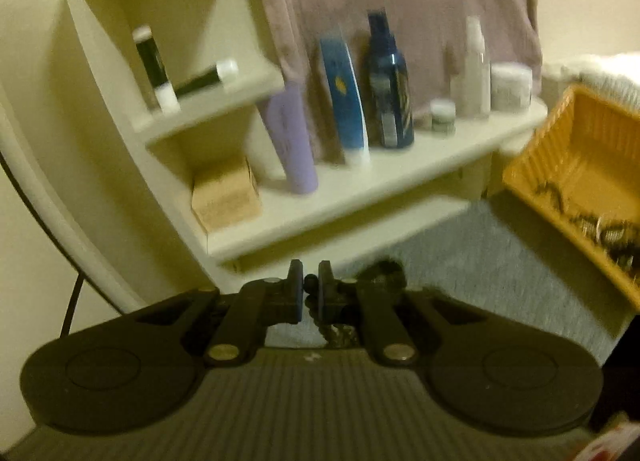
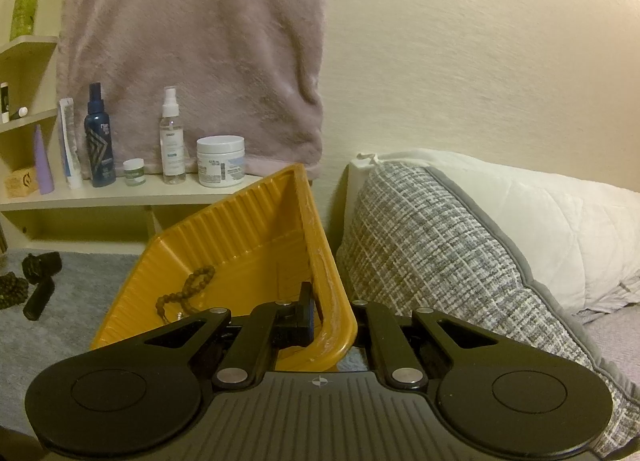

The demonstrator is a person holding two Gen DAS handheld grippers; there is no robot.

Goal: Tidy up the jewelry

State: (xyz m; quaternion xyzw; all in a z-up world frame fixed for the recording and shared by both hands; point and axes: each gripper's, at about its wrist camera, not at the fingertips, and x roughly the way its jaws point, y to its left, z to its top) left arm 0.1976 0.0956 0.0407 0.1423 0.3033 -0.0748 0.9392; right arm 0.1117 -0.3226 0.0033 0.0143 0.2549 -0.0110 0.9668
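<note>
My left gripper [image 1: 310, 293] is shut on a dark beaded necklace [image 1: 336, 331] that hangs below the fingers, above the grey surface. The view is blurred. The yellow ribbed tray [image 1: 576, 165] is at the right, tilted, with dark jewelry [image 1: 608, 233] in its lower end. My right gripper [image 2: 324, 321] is shut on the yellow tray's rim [image 2: 328, 281] and holds the tray tilted up. A brown bead bracelet [image 2: 188, 293] lies inside the tray. The left gripper [image 2: 38, 285] and the beads [image 2: 12, 291] show at the far left of the right wrist view.
A cream shelf [image 1: 400, 165] holds bottles, tubes and jars [image 2: 220, 161] in front of a pink towel [image 2: 192, 53]. A grey woven pillow [image 2: 432, 245] and white bedding [image 2: 540, 221] lie to the right of the tray. A small cardboard box [image 1: 224, 201] stands at the shelf's left end.
</note>
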